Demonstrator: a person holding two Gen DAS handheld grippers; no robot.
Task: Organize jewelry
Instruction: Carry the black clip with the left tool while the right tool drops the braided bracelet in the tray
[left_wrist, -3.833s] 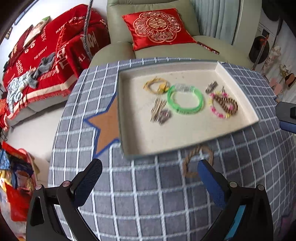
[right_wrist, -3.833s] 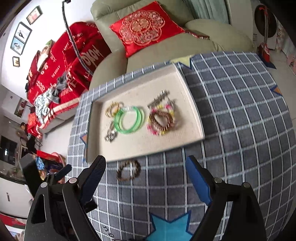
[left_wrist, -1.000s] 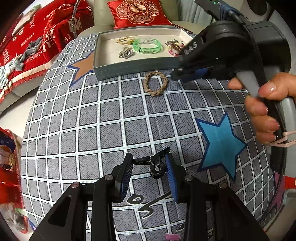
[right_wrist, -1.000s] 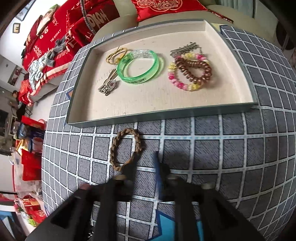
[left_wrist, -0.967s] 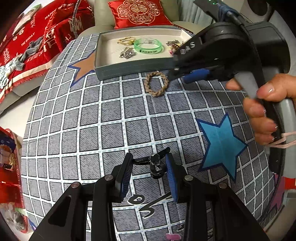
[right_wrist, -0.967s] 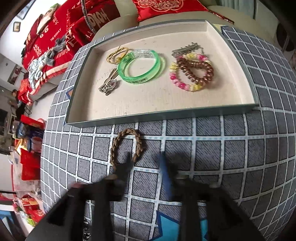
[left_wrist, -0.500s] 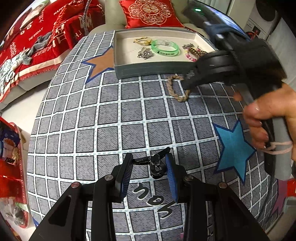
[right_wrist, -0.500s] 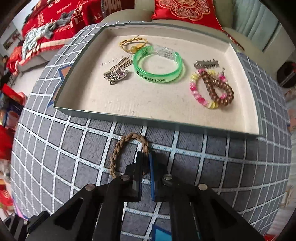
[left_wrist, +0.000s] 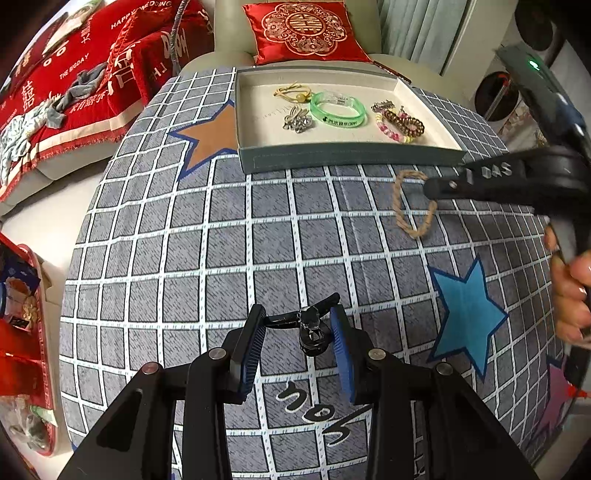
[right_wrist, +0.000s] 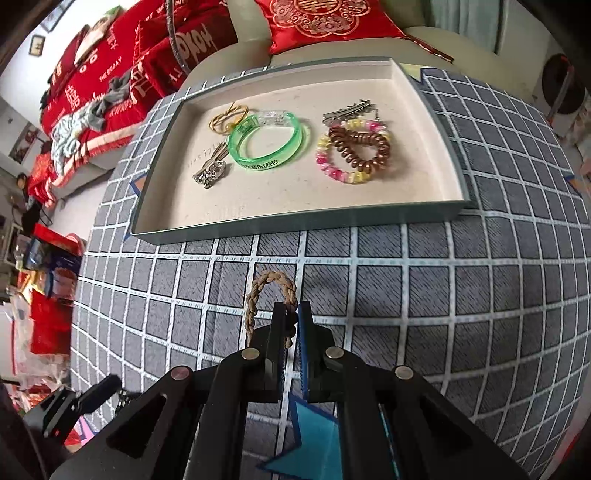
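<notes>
Two views. Left wrist: left gripper (left_wrist: 298, 341) half apart around a black hair clip (left_wrist: 308, 326), apparently clamped on it, contact hard to read; rigid, small, likely slippery. Right wrist: right gripper (right_wrist: 291, 325) pinched together on braided cord bracelet (right_wrist: 271, 295), over the bench (right_wrist: 406, 295) near the tray (right_wrist: 295, 221); soft, light, floppy, best taken by one strand.

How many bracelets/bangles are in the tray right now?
3: green bangle mid-tray, pink-and-yellow beaded bracelet at right, brown coil band lying on it. A fourth, the braided rope bracelet, is outside in the right gripper.
</notes>
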